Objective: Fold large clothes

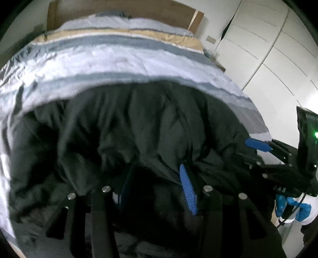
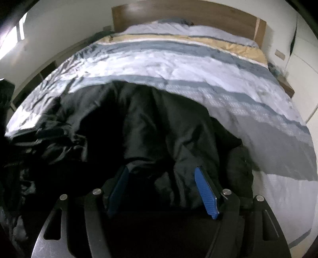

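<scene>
A large black puffy jacket (image 1: 139, 123) lies crumpled on the striped bedspread (image 1: 111, 57), and it also shows in the right wrist view (image 2: 163, 129). My left gripper (image 1: 157, 174) is open with its blue pads apart, and jacket fabric lies between and over the fingers. My right gripper (image 2: 161, 178) is open too, its blue pads wide apart at the jacket's near edge with fabric bunched between them. The right gripper also shows in the left wrist view (image 1: 256, 145) at the jacket's right side.
The bed (image 2: 238, 93) has a wooden headboard (image 2: 178, 13) at the far end. White wardrobe doors (image 1: 268, 49) stand on the right. A window (image 2: 17, 33) is at the far left. A hand in a blue glove (image 1: 294, 208) holds the right gripper.
</scene>
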### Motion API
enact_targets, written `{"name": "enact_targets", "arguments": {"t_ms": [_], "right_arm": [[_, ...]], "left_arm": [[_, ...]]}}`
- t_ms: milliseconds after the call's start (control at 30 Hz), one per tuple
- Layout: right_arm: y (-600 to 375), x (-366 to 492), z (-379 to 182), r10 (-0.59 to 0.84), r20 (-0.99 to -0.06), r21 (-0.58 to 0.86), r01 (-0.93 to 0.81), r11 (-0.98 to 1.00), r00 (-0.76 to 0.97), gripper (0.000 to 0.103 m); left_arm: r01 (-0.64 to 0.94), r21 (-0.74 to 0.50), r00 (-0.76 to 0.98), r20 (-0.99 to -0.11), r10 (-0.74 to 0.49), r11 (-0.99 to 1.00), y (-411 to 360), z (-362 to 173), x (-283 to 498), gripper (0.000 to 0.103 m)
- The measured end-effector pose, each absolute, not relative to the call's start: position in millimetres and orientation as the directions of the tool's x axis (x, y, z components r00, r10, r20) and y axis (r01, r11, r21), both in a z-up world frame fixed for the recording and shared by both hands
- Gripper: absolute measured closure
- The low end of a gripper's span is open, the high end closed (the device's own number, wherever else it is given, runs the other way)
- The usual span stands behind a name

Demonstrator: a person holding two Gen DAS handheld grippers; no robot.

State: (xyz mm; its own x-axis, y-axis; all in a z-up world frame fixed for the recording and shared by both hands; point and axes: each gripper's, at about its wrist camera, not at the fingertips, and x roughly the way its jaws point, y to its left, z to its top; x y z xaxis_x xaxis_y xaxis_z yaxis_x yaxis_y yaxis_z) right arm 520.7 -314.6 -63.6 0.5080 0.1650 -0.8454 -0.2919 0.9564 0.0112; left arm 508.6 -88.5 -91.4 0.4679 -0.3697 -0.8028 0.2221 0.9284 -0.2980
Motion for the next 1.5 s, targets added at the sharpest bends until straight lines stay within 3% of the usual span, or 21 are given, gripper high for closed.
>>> {"name": "enact_targets", "arguments": {"t_ms": [500, 1500], "right_arm": [[-324, 519, -110, 0.169, -0.844, 0.033, -0.265, 0.964, 0.509, 0.03], [-322, 481, -104, 0.135, -0.735, -0.034, -0.234, 0.972, 0.665, 0.03]], "left_arm": [[0.218, -0.212, 0.499, -0.815, -0.295, 0.953, -108, -139, 503, 0.055], [0.226, -0.141, 0.643, -0.721, -0.257, 0.964, -106, -131, 464, 0.055]]}}
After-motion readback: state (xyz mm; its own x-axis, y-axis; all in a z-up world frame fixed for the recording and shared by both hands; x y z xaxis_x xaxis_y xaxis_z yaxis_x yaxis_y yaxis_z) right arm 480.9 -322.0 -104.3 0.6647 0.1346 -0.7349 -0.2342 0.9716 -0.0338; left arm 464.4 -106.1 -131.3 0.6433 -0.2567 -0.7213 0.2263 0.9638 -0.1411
